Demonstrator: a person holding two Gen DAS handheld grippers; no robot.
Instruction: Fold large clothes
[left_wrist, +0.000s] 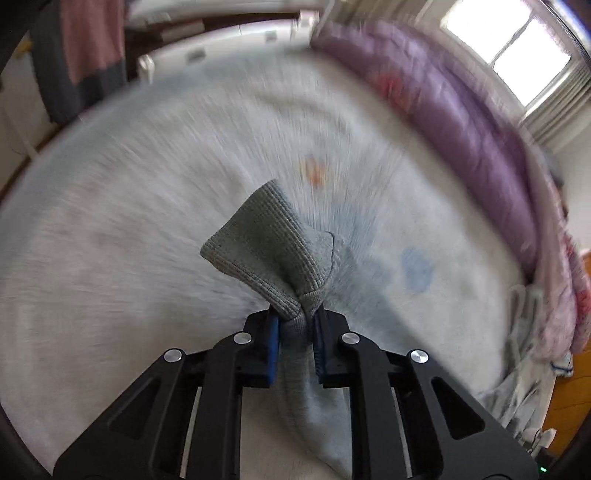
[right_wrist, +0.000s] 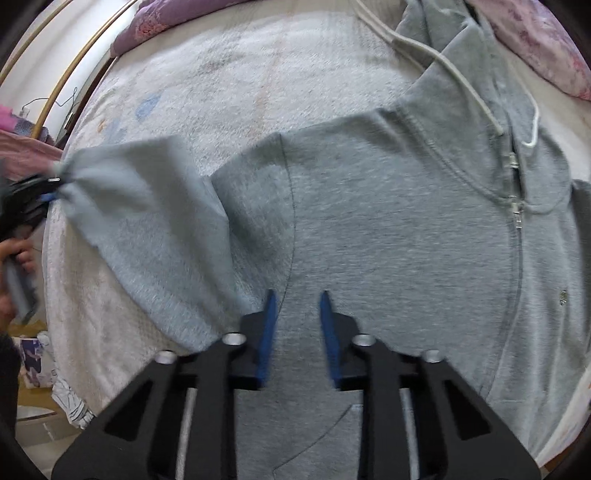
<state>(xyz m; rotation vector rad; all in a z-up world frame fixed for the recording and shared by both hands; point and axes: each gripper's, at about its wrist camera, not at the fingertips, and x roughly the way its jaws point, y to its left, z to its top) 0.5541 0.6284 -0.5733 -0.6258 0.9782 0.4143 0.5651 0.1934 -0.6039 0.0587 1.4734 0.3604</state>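
In the left wrist view, the left gripper (left_wrist: 297, 319) is seen closed on the sleeve (left_wrist: 295, 354) of a grey hoodie, the cloth pinched tight between the blue pads (left_wrist: 272, 332). The ribbed cuff (left_wrist: 264, 247) stands bunched just past the fingertips, folded over on itself. Beyond the cuff a pale, faintly patterned sheet (left_wrist: 147, 221) is spread, heavily blurred, and a purple quilt (left_wrist: 461, 122) is heaped along its far edge under a bright window (left_wrist: 517, 44). In the right wrist view, the right gripper (right_wrist: 297, 295) is pointed down onto the hoodie (right_wrist: 388, 229), which is laid flat, front up, on the sheet (right_wrist: 240, 81). Its blue pads (right_wrist: 267, 332) are set on the body cloth just beside the armhole seam, with a narrow gap between them; the cloth there lies flat, so whether any fold is pinched cannot be told, though the jaws are nearly shut. The near sleeve (right_wrist: 147, 221) is drawn out sideways to the left edge of that view, where its end is held in the left gripper (right_wrist: 51, 184), carried by a hand (right_wrist: 20, 254). Farther off, the zip (right_wrist: 515, 195) is seen running up the chest, and the hood (right_wrist: 461, 55) with its pale drawcord (right_wrist: 443, 62) is laid toward the quilt (right_wrist: 535, 44) at the far side.
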